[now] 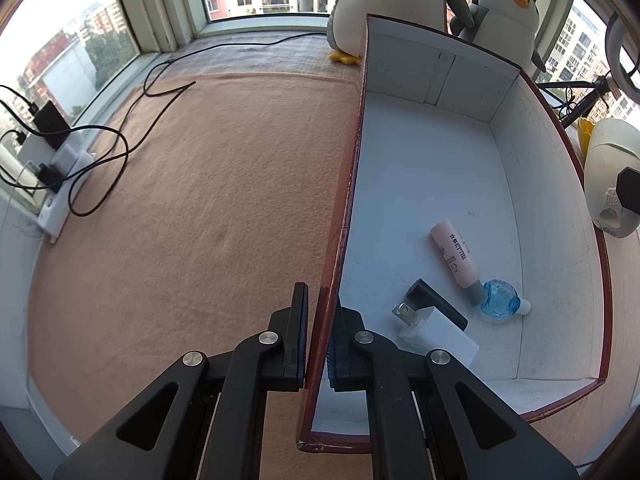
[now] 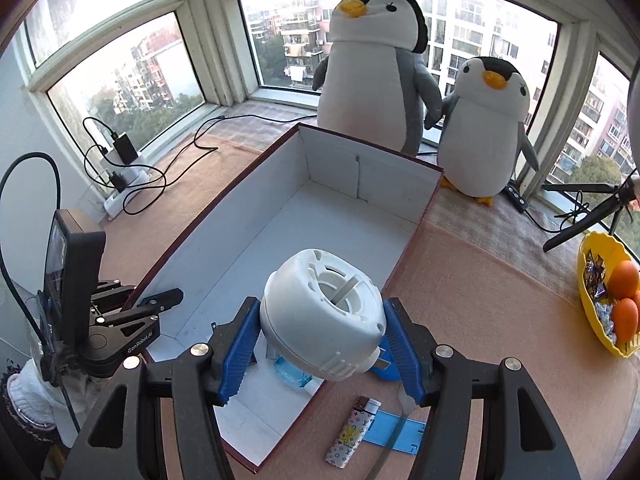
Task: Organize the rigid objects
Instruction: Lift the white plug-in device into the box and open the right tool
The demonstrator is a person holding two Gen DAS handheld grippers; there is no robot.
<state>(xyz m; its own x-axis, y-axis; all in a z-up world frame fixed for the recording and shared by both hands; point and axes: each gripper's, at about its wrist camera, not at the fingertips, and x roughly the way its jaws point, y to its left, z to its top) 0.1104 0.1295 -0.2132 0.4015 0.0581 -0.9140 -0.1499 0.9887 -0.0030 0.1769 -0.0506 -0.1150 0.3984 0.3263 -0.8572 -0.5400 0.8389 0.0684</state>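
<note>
Box [image 1: 440,184], red outside and white inside, open-topped on the blanket-covered bench [image 1: 200,200]; left gripper [image 1: 318,336] jaws pinched tight on its side wall. White round plastic device [image 2: 324,320], held between the half-open jaws of the right gripper [image 2: 324,356], over the box's near end. Inside the box: pink tube [image 1: 454,258], white plug [image 1: 436,336], black bar [image 1: 438,304], blue bottle [image 1: 500,298]; beside the box on the bench: patterned lighter [image 2: 352,436].

I read the setting as a home, high in an apartment block. A bay window [image 2: 400,40] looks out on residential towers. The wide sill carries a peach blanket [image 1: 200,200]. Two plush penguins [image 2: 372,80] stand at the glass. A yellow fruit bowl [image 2: 592,304] holds oranges and sweets; a power strip [image 1: 60,184] feeds chargers.
</note>
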